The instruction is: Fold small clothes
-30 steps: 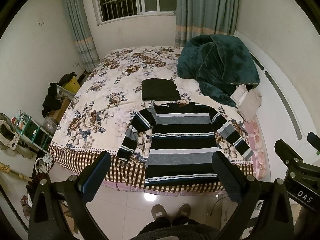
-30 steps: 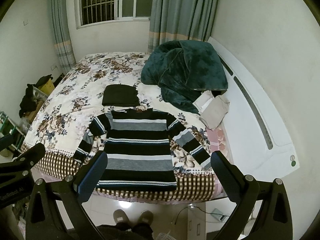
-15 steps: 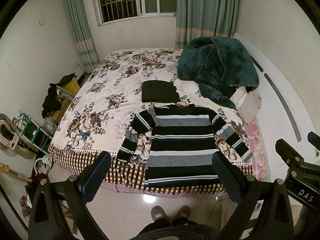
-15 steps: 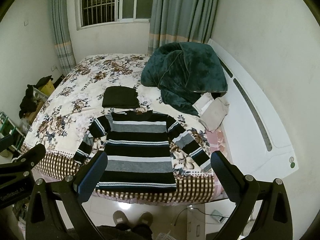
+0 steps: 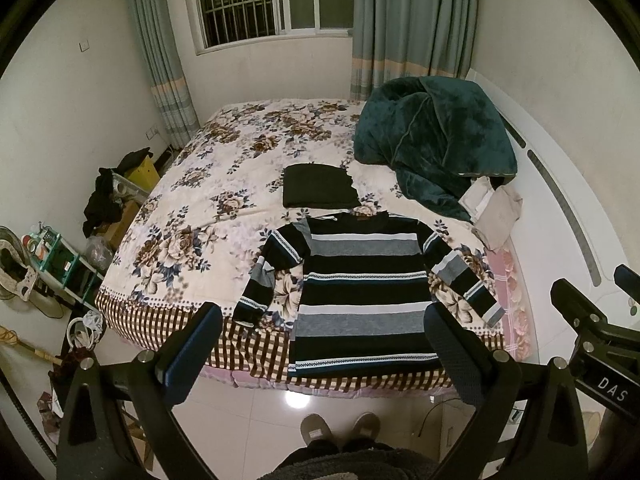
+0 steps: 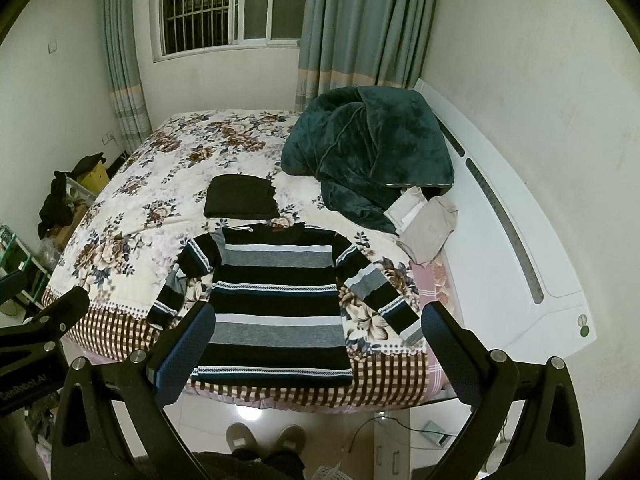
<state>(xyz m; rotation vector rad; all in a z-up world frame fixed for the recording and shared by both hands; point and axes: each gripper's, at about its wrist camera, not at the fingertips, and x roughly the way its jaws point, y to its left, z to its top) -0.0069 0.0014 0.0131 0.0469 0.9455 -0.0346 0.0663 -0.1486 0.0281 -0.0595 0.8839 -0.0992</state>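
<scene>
So the bed with its flowery cover fills most of both views. A big heap of dark teal blanket sits at about 1 o'clock in the left wrist view, up against the white headboard. The striped sweater is laid out flat near the front edge of the bed, dead centre in both views, sleeves angled out and down, hem right at the checked border. Just past its collar, at 12 o'clock from it, there's a folded dark garment. A beige piece of clothing lies at the blanket's lower edge. Both tongs hang back from the bed over the floor: left gripper spread wide with nothing in it, right gripper the same, wide apart and empty.
</scene>
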